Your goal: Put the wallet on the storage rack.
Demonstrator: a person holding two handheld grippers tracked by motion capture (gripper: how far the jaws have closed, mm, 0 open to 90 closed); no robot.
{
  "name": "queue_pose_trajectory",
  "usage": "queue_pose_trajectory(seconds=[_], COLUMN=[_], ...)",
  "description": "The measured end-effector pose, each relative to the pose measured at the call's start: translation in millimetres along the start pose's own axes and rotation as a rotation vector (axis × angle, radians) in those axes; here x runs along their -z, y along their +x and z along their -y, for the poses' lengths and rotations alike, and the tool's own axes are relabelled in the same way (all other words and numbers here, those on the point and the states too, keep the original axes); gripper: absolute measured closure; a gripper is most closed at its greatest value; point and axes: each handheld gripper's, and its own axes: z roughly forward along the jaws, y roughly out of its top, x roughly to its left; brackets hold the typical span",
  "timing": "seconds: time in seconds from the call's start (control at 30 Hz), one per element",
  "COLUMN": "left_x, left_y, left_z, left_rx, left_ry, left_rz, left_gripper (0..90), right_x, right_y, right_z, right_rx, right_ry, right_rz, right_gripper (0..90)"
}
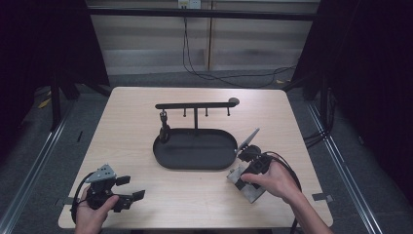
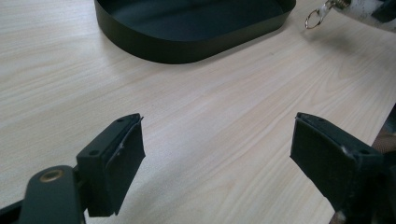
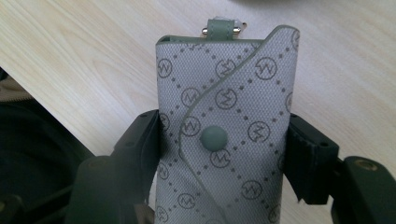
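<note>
High view: right gripper holds key case at table near right, beside tray w/ rack.

Left gripper view: left gripper jaws wide apart, empty.

Right gripper view: jaws clamp case sides; grey monogram fabric, snap flap. Risk: smooth fabric may slip if grip loosens.

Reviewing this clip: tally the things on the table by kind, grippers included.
Grippers: 2, left gripper open, right gripper shut on the pouch
Patterned grey key pouch: 1
Black oval tray with hook rack: 1
Dark item hanging on rack: 1
Total: 5
</note>
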Motion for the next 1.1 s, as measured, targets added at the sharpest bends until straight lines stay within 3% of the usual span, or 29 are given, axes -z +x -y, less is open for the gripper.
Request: queue_pose_trajectory(seconds=[0.87, 1.1], left_x=[-3.6, -4.2], left_y=[0.5, -0.6], left_z=[-0.3, 0.0], left_rx=[-0.001, -0.004], left_ry=[0.021, 0.025], left_rz=[-0.008, -0.008], left_gripper=[17.7, 17.9], right_x=[25.5, 29.1], right_y=[-15.1, -23.2], right_z=[-15.9, -23.2], right_rx=[-0.033, -0.067], right_ry=[-0.014, -0.025], right_rz=[0.015, 0.02], right_gripper=[35.1, 35.1])
